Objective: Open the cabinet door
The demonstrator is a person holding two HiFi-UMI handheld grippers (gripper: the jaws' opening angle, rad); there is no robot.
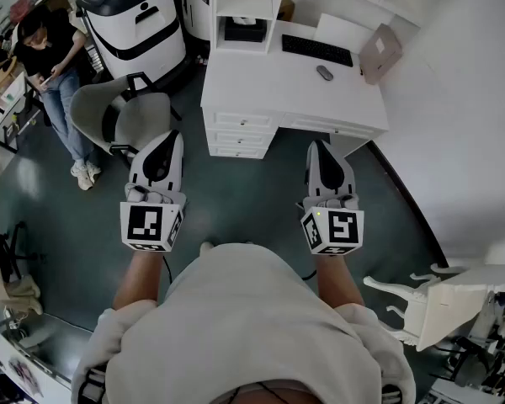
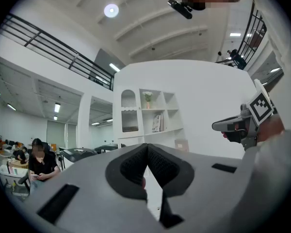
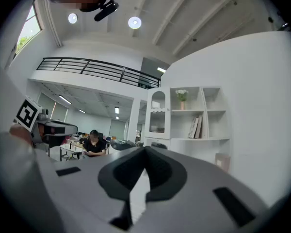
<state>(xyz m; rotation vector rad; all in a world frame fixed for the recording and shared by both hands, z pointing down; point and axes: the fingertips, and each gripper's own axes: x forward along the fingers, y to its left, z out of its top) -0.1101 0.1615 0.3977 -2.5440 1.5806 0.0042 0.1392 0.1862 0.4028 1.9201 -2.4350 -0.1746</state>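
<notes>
The left gripper [image 1: 172, 135] and right gripper [image 1: 317, 144] are held level and side by side. Each has its jaws pressed together with nothing between them. Below them is a dark teal floor [image 1: 236, 204]. Ahead, well apart from both, is a white desk [image 1: 278, 87] with drawers [image 1: 240, 133], a keyboard [image 1: 316, 50] and a mouse [image 1: 324, 72]. The cabinet [image 3: 184, 113] rises from the desk's back, against a white wall [image 1: 463, 99]. It is a white shelf unit, and its arched glass door [image 3: 157, 114] in the left column is closed. The open shelves hold a plant [image 3: 182, 94] and books [image 3: 196, 127]. A grey chair [image 1: 122, 116] is left of the desk, and a person [image 1: 55, 61] stands further left. A white chair [image 1: 438, 297] lies at lower right. A railed mezzanine [image 3: 97, 69] runs beneath the lit ceiling.
</notes>
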